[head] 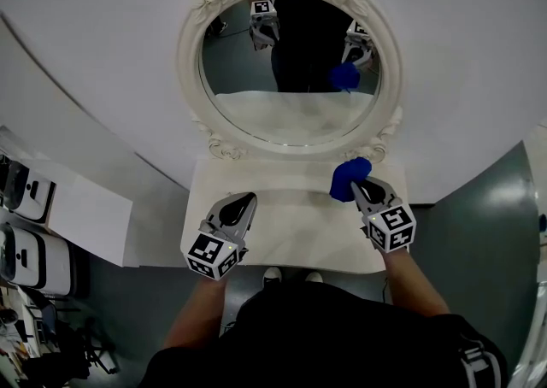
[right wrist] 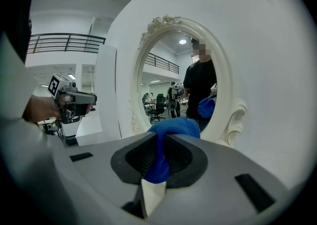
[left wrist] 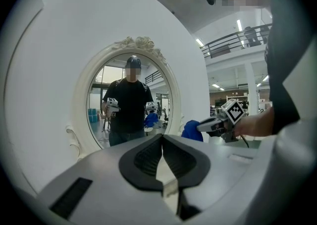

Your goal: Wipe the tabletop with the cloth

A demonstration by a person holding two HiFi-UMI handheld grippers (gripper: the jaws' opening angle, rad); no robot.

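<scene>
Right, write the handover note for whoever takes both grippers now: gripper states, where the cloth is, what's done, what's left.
Left gripper: jaws together with nothing between them, held over the front left of the tabletop.
Right gripper: shut on the blue cloth, which is bunched and sticks out past the jaw tips.
Cloth position: over the back right corner of the tabletop, close to the base of the mirror. Whether it touches the surface can't be told.
Done: the cloth is picked up and brought to the table. How much has been wiped doesn't show.
Left: probably wiping across the whole top.
</scene>
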